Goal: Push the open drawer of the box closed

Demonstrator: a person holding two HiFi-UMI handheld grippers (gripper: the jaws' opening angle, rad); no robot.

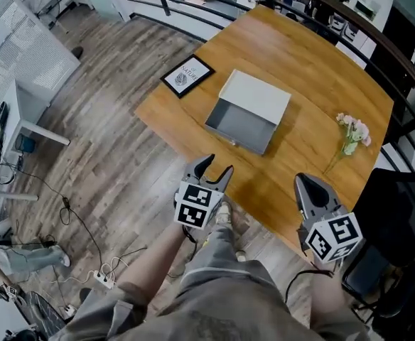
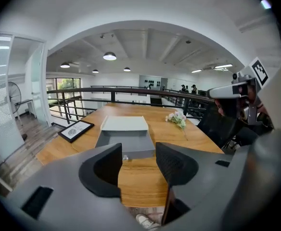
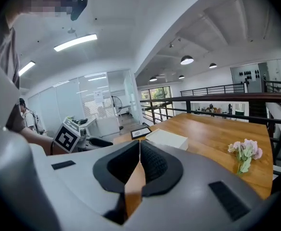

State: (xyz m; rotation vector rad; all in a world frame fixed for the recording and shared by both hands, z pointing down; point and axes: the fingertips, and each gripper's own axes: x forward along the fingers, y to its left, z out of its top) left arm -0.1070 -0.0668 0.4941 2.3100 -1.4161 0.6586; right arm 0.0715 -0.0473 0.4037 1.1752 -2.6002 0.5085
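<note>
The box (image 1: 256,94) is flat with a white top. It lies on the wooden table (image 1: 314,62), at about 1 o'clock from the middle of the head view, turned a bit crooked to the table's edge. Its drawer (image 1: 240,126) is grey and pulled far out. It sticks out of the box toward 7 o'clock, at the near edge of the table. Its grey floor and low walls show. A tiny shiny knob (image 2: 125,157), maybe a pull, sits in the middle of the drawer's front.
</note>
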